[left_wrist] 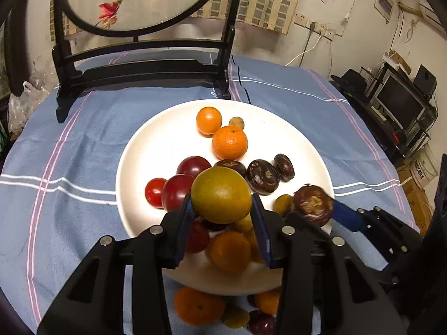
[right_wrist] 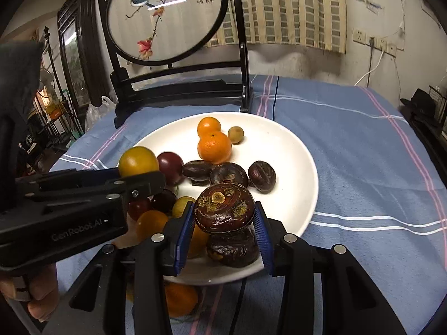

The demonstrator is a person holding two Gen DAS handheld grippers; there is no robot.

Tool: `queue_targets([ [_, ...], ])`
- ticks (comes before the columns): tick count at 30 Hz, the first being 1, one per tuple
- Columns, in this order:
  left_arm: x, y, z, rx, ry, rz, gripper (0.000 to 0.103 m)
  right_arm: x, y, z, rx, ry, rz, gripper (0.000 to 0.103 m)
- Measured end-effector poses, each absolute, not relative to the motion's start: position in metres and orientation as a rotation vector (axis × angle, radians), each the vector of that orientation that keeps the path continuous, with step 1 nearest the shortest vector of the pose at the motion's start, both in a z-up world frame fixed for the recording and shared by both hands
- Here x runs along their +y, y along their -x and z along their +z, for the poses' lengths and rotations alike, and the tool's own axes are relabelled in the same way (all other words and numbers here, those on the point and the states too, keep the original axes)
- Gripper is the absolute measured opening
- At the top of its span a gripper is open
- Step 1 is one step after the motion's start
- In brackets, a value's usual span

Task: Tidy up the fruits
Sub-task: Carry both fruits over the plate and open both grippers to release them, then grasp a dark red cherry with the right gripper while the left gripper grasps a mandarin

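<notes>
Centrally, white plate (left_wrist: 134, 150) on blue striped tablecloth (left_wrist: 72, 150): two tangerines (left_wrist: 229, 142) toward far rim, red tomatoes (left_wrist: 155, 192) left, dark water chestnuts (left_wrist: 262, 176) right. Left gripper (left_wrist: 223, 209) clamps yellow-green citrus (left_wrist: 220, 194) above near rim. Right gripper (right_wrist: 225, 220) clamps large water chestnut (right_wrist: 223, 208) there too.

We read one brand — "GenRobot.AI" — on the black side of the left gripper (right_wrist: 139, 171). The embroidered screen (right_wrist: 164, 14) bears dark characters beside the birds — too small to read.
</notes>
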State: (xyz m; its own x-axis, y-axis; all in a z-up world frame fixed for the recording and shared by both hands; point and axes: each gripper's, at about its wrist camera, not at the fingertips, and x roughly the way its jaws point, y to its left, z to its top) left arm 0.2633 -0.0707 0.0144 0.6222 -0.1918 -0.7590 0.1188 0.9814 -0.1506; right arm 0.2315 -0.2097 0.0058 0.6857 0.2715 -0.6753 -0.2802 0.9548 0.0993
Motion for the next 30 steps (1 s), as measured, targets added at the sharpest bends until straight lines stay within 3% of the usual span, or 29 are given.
queue_targets([
  [1,-0.073,-0.264,0.016,0.878,0.077,-0.178,0.043,-0.212,-0.231,0.006,0.746,-0.003,0.308,0.058],
  [2,-0.075,-0.263,0.018,0.871,0.065,-0.172,0.060,-0.215,-0.230,0.007,0.734,-0.019,0.297,0.073],
  [3,-0.075,-0.260,0.022,0.853,0.055,-0.152,0.072,-0.219,-0.226,0.009,0.711,-0.038,0.288,0.075],
  [6,-0.072,-0.244,0.035,0.780,0.050,-0.147,0.074,-0.225,-0.219,0.017,0.700,-0.047,0.291,0.075],
  [15,-0.046,-0.207,0.040,0.788,0.090,-0.121,0.081,-0.242,-0.181,0.026,0.708,-0.064,0.265,0.076],
  [30,0.006,-0.167,-0.016,0.899,0.156,-0.052,0.083,-0.189,-0.120,-0.021,0.906,0.095,0.383,0.076],
])
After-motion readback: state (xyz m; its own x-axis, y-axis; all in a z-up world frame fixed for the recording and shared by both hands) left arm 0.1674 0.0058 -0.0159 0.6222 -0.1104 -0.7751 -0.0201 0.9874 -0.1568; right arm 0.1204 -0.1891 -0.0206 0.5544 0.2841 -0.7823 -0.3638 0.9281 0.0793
